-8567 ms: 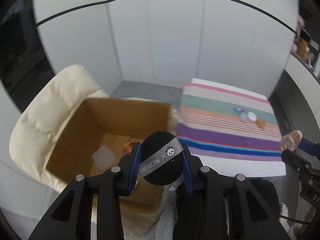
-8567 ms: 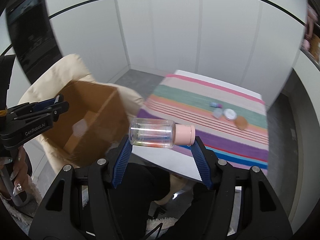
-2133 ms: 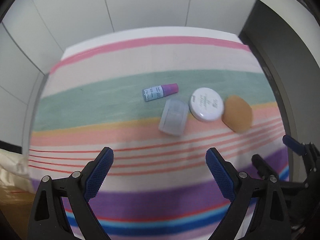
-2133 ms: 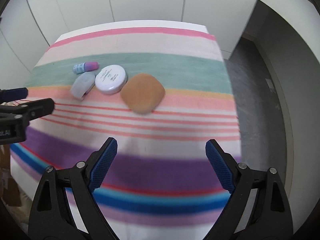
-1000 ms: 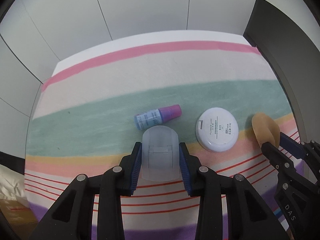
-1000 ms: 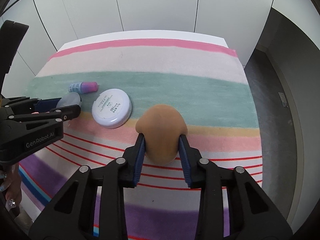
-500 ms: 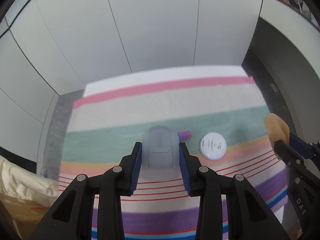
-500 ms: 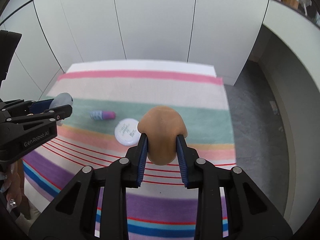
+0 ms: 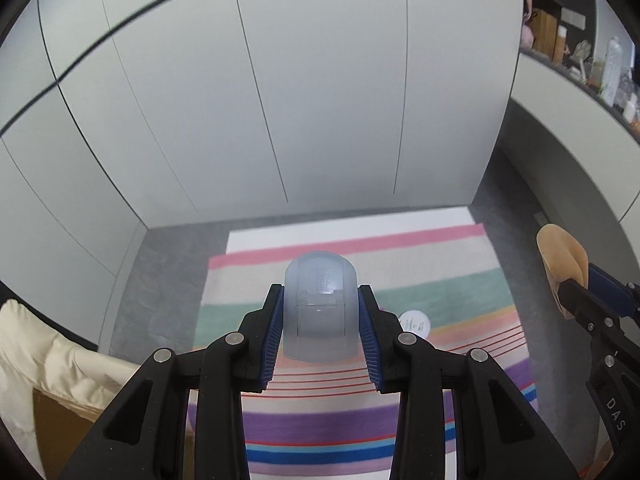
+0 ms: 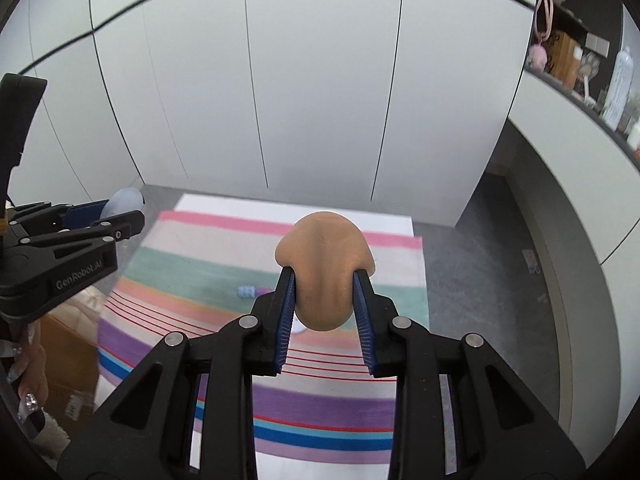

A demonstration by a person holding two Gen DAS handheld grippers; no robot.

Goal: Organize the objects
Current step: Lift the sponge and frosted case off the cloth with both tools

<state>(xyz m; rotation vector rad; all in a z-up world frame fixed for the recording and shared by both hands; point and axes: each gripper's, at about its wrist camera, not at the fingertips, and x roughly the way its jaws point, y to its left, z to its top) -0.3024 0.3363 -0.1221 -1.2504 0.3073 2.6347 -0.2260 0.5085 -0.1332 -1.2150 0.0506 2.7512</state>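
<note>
White panelled cupboard doors [image 9: 320, 100] fill the background above a grey floor [image 10: 480, 248]; a high shelf [image 10: 576, 68] (cluttered with bottles and boxes) runs along the right.

the left gripper [image 9: 320, 332] is black moulded plastic, two angled arms with triangular cut-outs and round silver screw heads at the joints. its fingers [image 9: 271, 336] carry ribbed blue pads along the inner faces. the right gripper [image 10: 325, 316] is built alike: black frame, silver screws, ribbed blue pads. seen side-on from the right wrist camera, the left gripper's body bears white lettering, "genrobot.ai" (the right one shows "das" in the other view). the person's left hand [image 10: 28, 376] has long decorated nails with glittery stones.
</note>
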